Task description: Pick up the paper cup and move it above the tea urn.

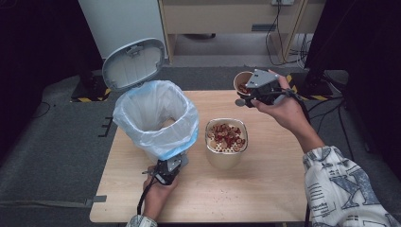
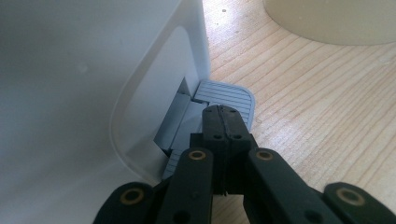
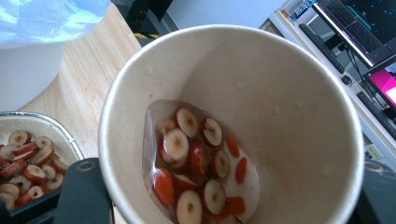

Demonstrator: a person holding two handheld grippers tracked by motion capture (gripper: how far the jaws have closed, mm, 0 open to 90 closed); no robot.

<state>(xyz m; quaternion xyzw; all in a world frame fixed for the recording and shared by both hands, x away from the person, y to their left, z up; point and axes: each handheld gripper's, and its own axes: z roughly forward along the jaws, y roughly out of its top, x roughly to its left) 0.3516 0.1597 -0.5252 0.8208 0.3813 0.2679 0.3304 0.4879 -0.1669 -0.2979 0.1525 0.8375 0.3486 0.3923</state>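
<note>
Now paper cup (image 3: 233, 126) tilted, mouth camera-ward

1. A paper cup (image 3: 261, 93) sits between the right gripper (image 3: 229, 205)'s two black jaws, tilted so its inside shows.
2. Sliced red dates (image 3: 196, 163) and orange-red berries lie in a little liquid at its bottom.
3. To the left, a strainer bowl (image 3: 46, 123) holds more date slices.
4. A white bin with a blue-tinted bag (image 3: 42, 18) stands on the wooden table (image 3: 93, 65) at far left.
5. Screens glow at far right.

Bin (image 1: 156, 120) blocks the bench's (image 1: 265, 189) left edge, strainer bowl (image 1: 226, 142) its middle; the near-right corner lies open.
</note>
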